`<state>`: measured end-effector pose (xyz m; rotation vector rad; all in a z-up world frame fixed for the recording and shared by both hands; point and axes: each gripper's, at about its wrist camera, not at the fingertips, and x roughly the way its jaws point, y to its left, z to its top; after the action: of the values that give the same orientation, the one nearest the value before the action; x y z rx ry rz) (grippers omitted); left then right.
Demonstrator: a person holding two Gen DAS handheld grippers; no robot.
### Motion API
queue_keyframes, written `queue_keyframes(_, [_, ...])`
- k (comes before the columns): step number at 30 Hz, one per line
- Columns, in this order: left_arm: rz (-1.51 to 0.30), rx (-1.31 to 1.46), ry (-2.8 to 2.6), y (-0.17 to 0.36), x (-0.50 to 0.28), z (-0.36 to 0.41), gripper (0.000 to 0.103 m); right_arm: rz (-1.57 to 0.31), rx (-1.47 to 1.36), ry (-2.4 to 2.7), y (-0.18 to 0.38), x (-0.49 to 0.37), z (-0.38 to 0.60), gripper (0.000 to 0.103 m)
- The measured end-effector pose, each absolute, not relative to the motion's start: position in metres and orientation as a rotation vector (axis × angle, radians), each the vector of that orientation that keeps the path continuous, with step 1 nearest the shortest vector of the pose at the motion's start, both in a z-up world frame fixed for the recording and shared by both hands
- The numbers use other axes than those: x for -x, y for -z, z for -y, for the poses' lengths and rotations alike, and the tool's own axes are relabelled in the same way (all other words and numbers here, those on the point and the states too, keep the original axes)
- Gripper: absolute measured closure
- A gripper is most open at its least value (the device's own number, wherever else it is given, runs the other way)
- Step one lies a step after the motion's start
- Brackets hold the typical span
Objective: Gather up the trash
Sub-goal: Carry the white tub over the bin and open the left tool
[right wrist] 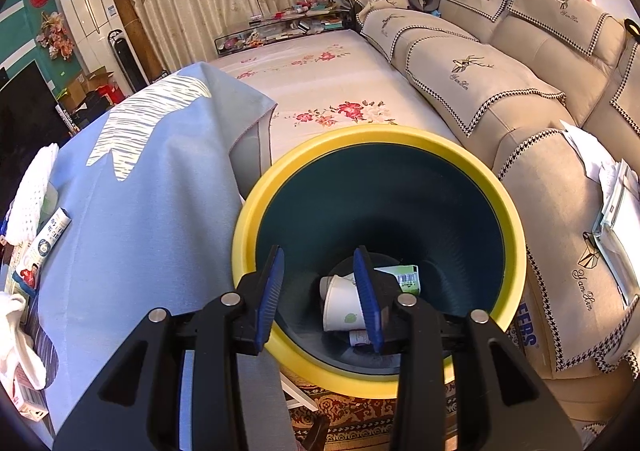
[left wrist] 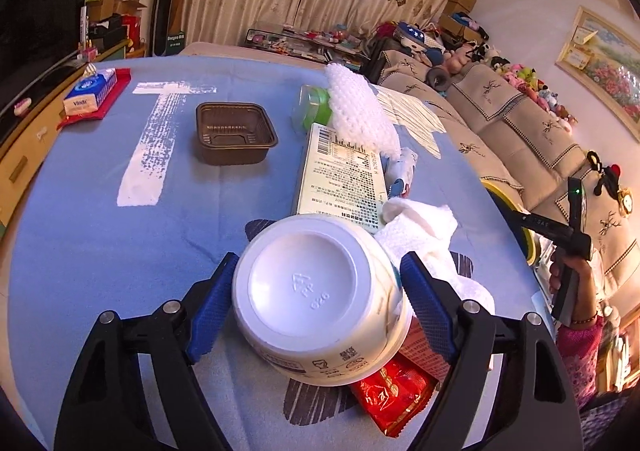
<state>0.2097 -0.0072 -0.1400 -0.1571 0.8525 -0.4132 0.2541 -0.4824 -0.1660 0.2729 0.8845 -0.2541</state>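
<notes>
Two tongs: left tongs (left wrist: 316,293) seemingly gripping upturned bowl (left wrist: 320,299) on blue tablecloth (left wrist: 80,243); right tongs (right wrist: 320,299) narrowly parted, empty, over bin (right wrist: 516,243).

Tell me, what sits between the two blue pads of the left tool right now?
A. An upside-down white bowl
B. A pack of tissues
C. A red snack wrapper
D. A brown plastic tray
A. The left tool straddles the white bowl, whose base faces the camera, with a blue pad on either side; the brown tray stands apart further back on the blue tablecloth.
</notes>
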Motion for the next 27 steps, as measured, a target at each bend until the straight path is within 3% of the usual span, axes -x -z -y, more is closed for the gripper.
queue_keyframes(16, [-0.683, -0.008, 0.278, 0.043, -0.171, 0.03, 0.023, -0.799, -0.279, 0.264, 0.14, -0.217, 0.501, 0.068])
queue_keyframes(27, [-0.672, -0.155, 0.477, 0.013, -0.184, 0.156, 0.023, -0.756, -0.302, 0.338, 0.134, -0.175, 0.54, 0.065])
